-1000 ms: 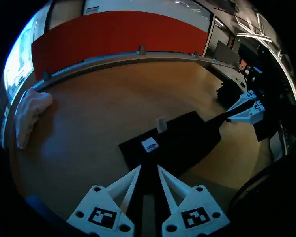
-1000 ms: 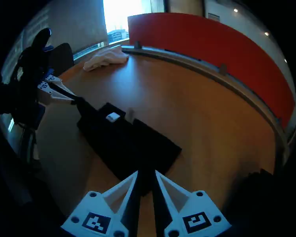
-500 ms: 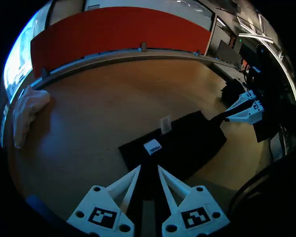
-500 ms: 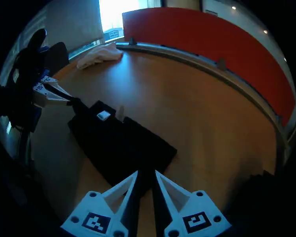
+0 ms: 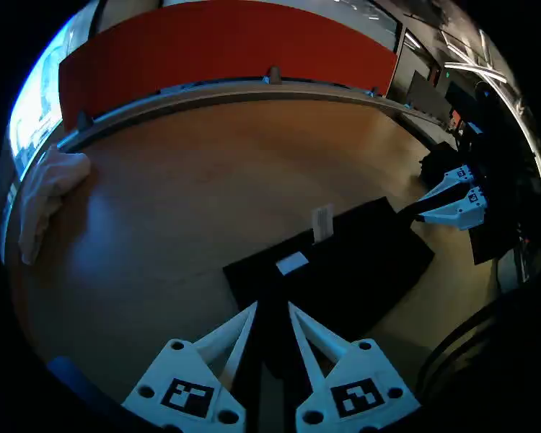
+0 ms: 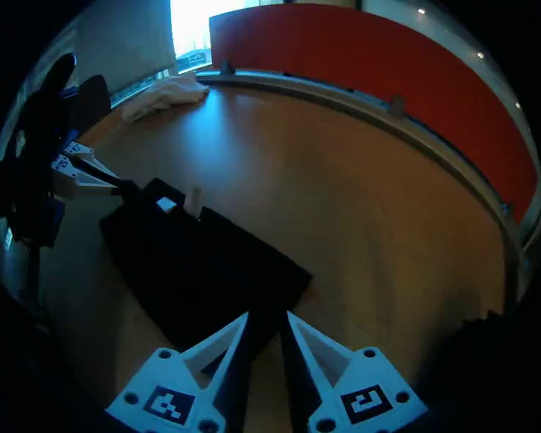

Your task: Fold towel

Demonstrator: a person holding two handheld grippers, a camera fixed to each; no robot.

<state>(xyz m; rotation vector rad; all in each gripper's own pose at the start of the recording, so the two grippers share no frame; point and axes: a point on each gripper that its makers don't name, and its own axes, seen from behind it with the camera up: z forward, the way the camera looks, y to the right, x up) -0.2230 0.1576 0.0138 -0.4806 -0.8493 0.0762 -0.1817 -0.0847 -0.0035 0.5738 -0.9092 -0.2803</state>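
Note:
A black towel lies spread on the wooden table, with two white tags near its middle edge. My left gripper is shut on the near corner of the towel, dark cloth pinched between its white fingers. In the left gripper view the right gripper holds the far right corner. In the right gripper view the towel runs from my right gripper, shut on its near corner, to the left gripper at the far left corner.
A crumpled white cloth lies at the table's far corner by the window. A red partition runs along the back edge. A dark object sits on the table past the right gripper. A dark chair stands at the left.
Both grippers have kept their grip and drawn the towel along the table. It now lies flatter and wider, and its tags have shifted toward the left gripper's side.

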